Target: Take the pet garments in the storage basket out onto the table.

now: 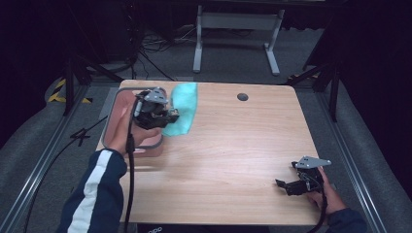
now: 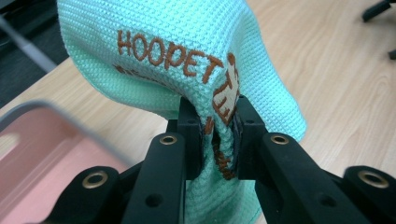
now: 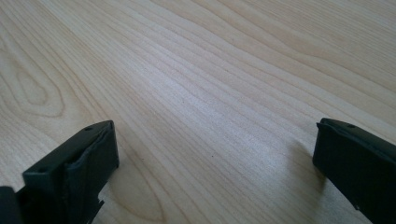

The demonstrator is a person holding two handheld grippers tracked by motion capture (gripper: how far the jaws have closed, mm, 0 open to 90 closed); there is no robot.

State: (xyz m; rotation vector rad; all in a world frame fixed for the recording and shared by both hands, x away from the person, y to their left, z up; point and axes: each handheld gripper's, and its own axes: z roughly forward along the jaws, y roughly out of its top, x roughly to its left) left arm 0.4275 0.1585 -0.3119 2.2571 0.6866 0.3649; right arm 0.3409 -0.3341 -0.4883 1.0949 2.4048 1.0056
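A mint-green knitted cloth (image 1: 183, 108) with brown stitched lettering (image 2: 177, 58) hangs from my left gripper (image 1: 171, 116), which is shut on a fold of it (image 2: 219, 135). That gripper is held above the table's far left, just over the right edge of a pink bin (image 1: 121, 121). In the left gripper view the bin (image 2: 42, 158) lies below and to the left of the jaws. Near the table's front right corner my right gripper (image 1: 283, 183) rests low over bare wood. Its jaws stand wide apart with nothing between them (image 3: 215, 172).
The wooden table (image 1: 228, 160) has a dark round hole (image 1: 242, 96) near its far edge. A cable (image 1: 129, 170) trails from the left gripper along a dark blue sleeve with a white stripe (image 1: 94, 189). A white desk frame (image 1: 238, 34) stands on the floor beyond.
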